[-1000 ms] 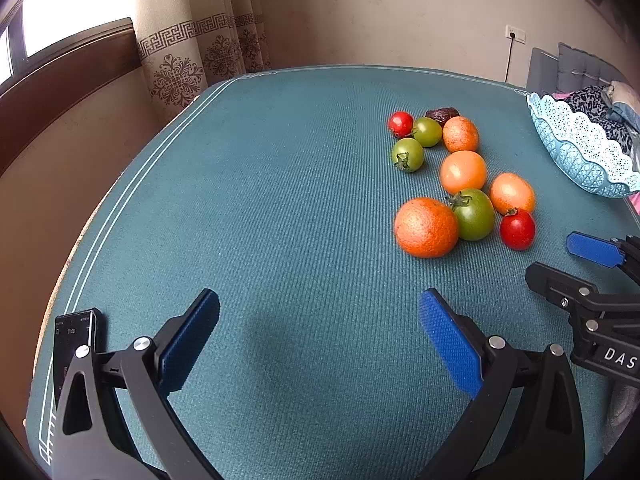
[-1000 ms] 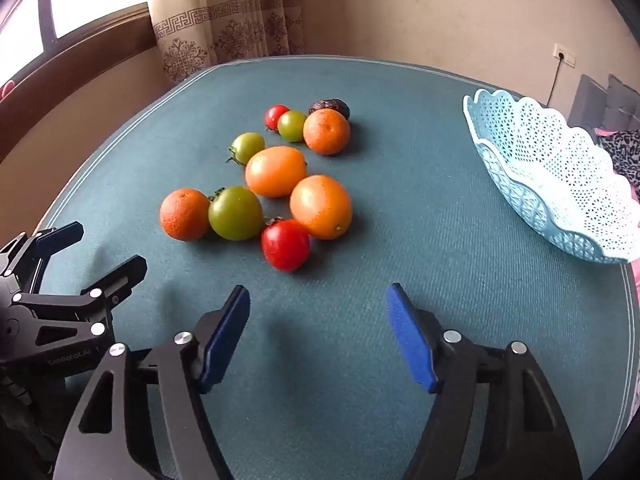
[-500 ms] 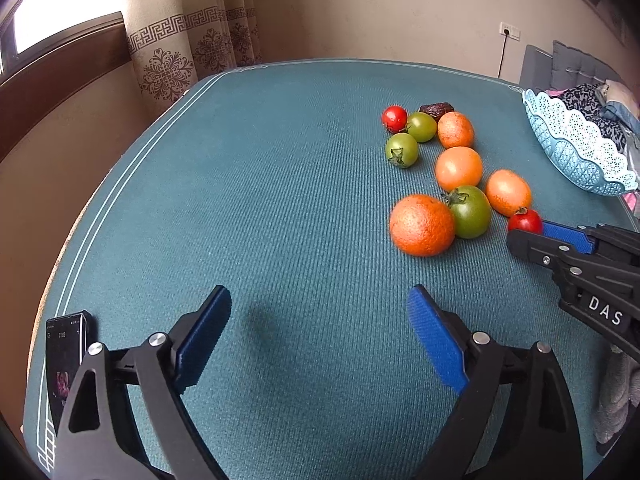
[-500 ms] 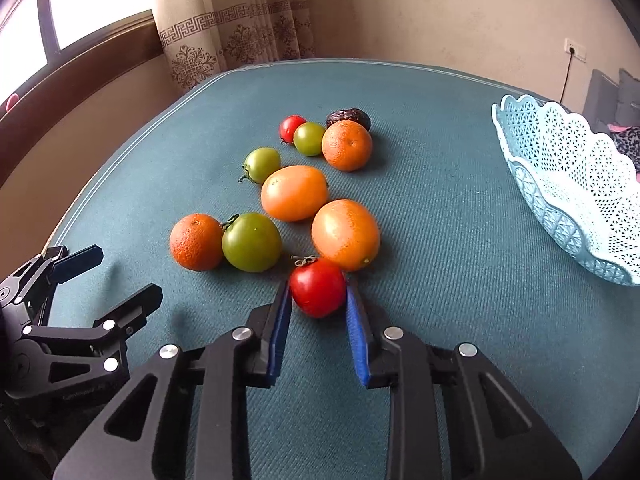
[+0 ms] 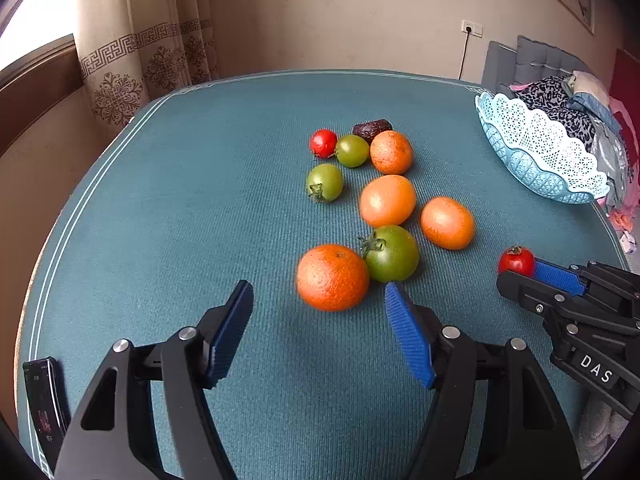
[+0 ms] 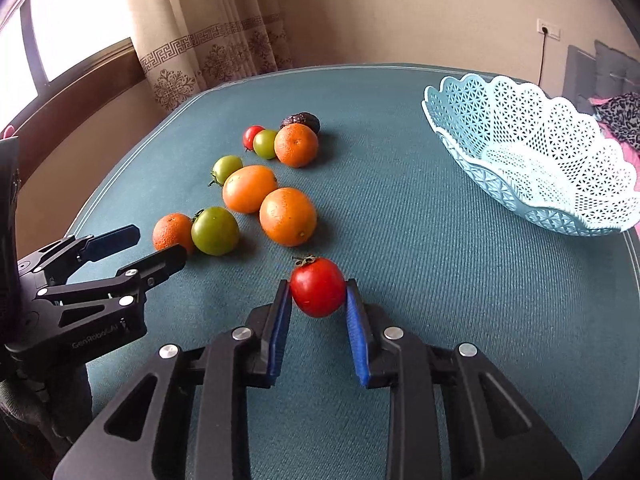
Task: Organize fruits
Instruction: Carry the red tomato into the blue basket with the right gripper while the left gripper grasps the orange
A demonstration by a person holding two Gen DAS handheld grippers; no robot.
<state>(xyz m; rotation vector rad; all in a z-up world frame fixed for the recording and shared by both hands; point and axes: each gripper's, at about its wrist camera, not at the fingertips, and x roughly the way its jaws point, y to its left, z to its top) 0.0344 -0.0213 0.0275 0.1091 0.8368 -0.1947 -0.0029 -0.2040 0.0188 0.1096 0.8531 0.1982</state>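
Right tongs (image 6: pixel 319 300): clamped on a red tomato (image 6: pixel 317 287), one blue pad pressed to each side of it; the tomato sits at the pad tips, stem end turned up and to the left. In the left wrist view the same tongs (image 5: pixel 520 270) show from the side with the red tomato (image 5: pixel 516 261) at their tip.
Left tongs (image 5: pixel 318 320): spread wide, holding nothing and touching nothing; the blue pads (image 5: pixel 408 338) stand just short of the nearest fruit.
Nearest fruit: an orange (image 5: pixel 332 277) touching a large green tomato (image 5: pixel 391 254), both lying on the desk (image 5: pixel 200 200) just ahead of the left tongs.
Middle of the group: two more smooth orange fruits (image 5: pixel 387 201), (image 5: pixel 447 222), side by side beyond the green tomato; a small green tomato (image 5: pixel 324 182) to their left.
Far end: a small red tomato (image 5: pixel 323 143), another green tomato (image 5: pixel 351 151) and an orange (image 5: pixel 391 152) in a row, touching; a dark wrinkled fruit (image 5: pixel 372 128) behind them.
Basket: a pale blue lattice basket (image 6: pixel 532 152) at the right of the desk, well apart from the fruit.
Desk edge: a phone (image 5: pixel 42 404) at the left near corner.
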